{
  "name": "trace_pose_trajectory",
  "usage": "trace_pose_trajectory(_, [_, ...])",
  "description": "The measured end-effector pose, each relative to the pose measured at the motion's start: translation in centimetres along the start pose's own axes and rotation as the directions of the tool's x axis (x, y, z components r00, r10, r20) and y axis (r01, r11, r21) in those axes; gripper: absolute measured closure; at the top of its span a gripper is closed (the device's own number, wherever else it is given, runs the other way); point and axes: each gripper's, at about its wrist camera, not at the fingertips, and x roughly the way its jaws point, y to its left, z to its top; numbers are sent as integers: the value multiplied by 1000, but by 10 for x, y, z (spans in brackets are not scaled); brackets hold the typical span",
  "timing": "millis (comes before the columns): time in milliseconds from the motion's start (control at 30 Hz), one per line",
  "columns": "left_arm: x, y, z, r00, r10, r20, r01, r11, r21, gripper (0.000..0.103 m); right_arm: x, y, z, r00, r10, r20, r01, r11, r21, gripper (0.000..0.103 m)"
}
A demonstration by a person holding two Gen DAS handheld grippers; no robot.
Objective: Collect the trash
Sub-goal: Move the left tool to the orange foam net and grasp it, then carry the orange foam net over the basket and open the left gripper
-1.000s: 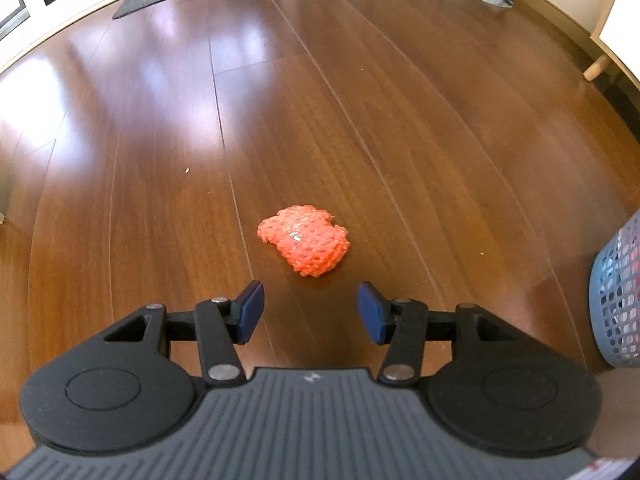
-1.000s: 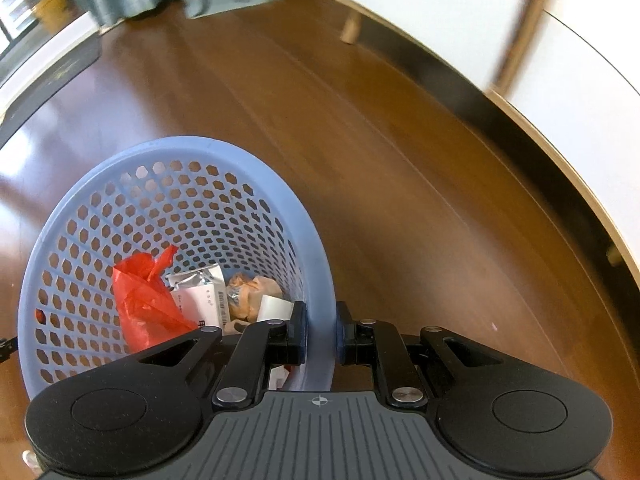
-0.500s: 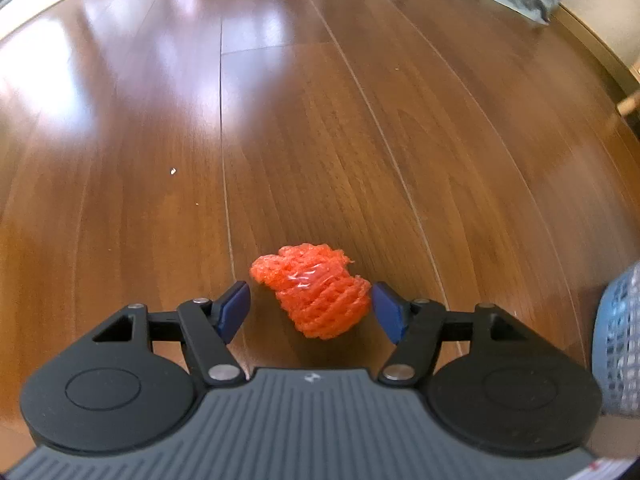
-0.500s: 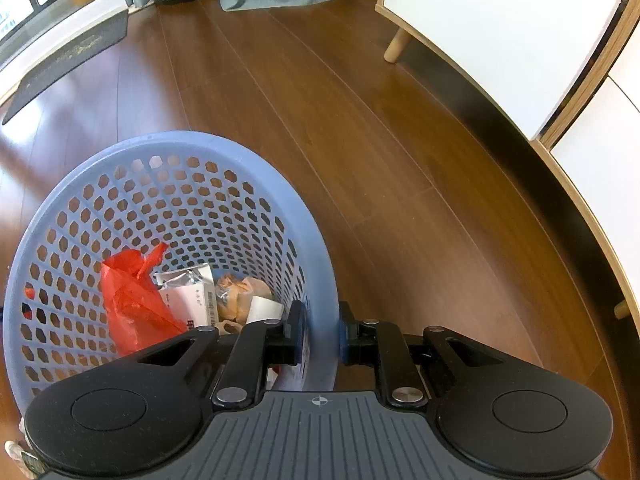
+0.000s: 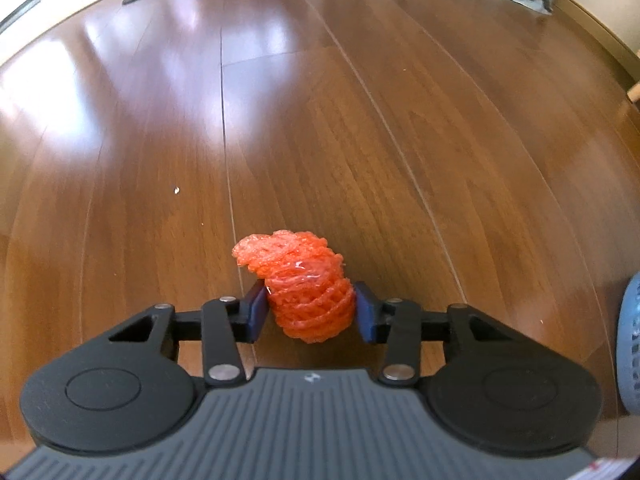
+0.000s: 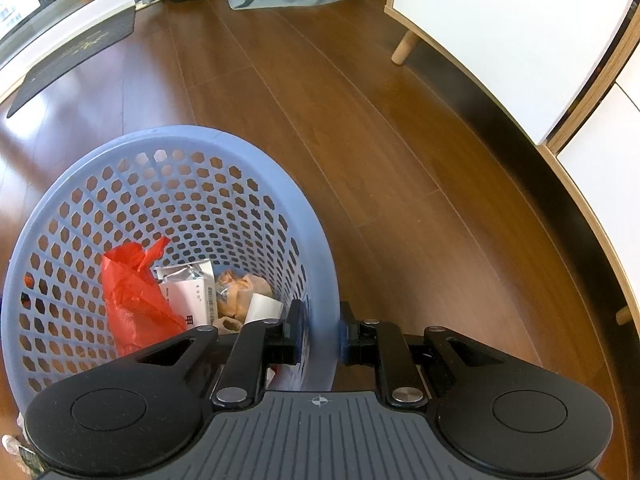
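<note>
- Since the frame 1 second ago, the left gripper (image 5: 310, 312) has come forward around the orange mesh wad (image 5: 304, 286), and its jaws have closed from well apart to pinching the wad from both sides.
- Blue pads (image 5: 256, 312) touch the wad's lower half; its upper part bulges forward, toward the upper left, past the pads.
- Whether the wad's underside touches the wooden floor (image 5: 360, 120) or hangs just above it cannot be told.
- At the right edge of the left view, a sliver of the blue basket (image 5: 630, 344) is cut off by the frame.
- The right gripper (image 6: 320, 334) has kept its jaws pinching the basket wall (image 6: 320, 280), 1 finger inside and 1 outside.
- Inside, lower left of the right view: a red plastic bag (image 6: 132, 292), a white packet (image 6: 192, 292) and crumpled wrappers (image 6: 240, 292), partly hidden by the gripper body.
- Upper left shows a dark mat (image 6: 72, 56); upper right, a white cabinet (image 6: 500, 32) on a wooden leg, cut off by the frame.
</note>
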Motion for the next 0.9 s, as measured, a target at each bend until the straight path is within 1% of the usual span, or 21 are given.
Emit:
trace_pose_trajectory(100, [-16,-6,-1,1000,-12,10,12,1000,20,64,-1,0,-1,1000,5,-4,-5,1000,-10,90])
trace_pose_trajectory(133, [-24,-9,-2,1000,-19,15,19,999,32,64,0,2,-1,1000,14,-5,-15,999,-31,90])
trace_pose_trajectory(233, [-50,-17,-3,998,-54,16,53,998,46,64,0,2,-2,1000,19,-6,-19,999,-37,90])
trace_pose_trajectory(533, [-132,-48,-9,992,-127,19,124,988,93,64,-1,2,-6,999,41,-20,-42,998,-52,90])
trace_pose_trajectory(700, [-177,-70,-13,985,-172,26,166,975,146,64,-3,0,-10,998,54,-34,-55,997,-55,90])
trace_pose_trajectory(833, [-211,-92,-17,975,-218,34,208,960,189,64,-6,1,-15,997,64,-43,-67,996,-61,90])
trace_pose_trajectory(900, [-227,-104,-17,972,-231,38,218,952,215,64,-8,2,-18,997,70,-46,-72,995,-66,89])
